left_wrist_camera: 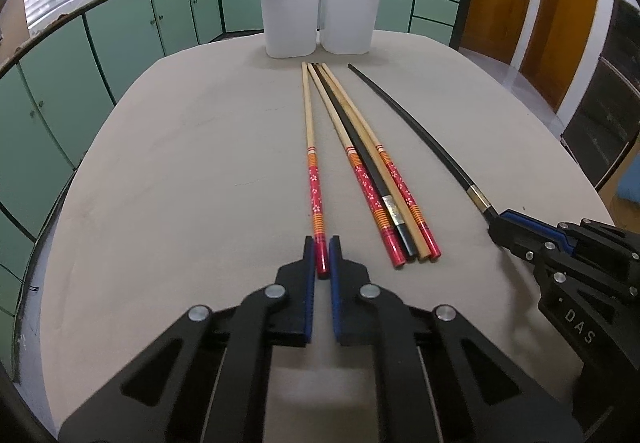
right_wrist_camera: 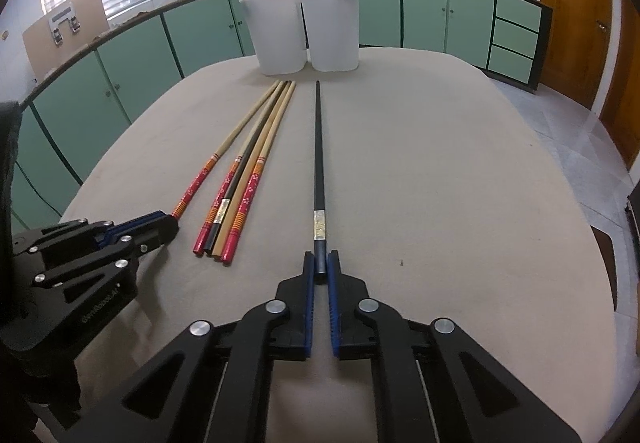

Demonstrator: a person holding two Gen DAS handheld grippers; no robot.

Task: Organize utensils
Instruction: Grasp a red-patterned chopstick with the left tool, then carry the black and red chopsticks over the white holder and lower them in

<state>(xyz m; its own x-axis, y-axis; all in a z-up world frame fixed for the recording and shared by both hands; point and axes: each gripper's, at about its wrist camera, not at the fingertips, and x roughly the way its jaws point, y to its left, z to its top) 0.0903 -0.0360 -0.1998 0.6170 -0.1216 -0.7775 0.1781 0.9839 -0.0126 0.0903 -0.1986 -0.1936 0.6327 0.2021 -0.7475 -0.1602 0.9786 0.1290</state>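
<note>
Red-ended chopstick clamped in our left gripper, black chopstick in right gripper; prob. sorting by type into cups.

Each camera rides low behind its own claw, looking forward and steeply down along the fingers, close over the worktop. The left view faces the two white tubs head-on; the right view sees them from slightly rightward. Both share the chopsticks and each other's claw.
</note>
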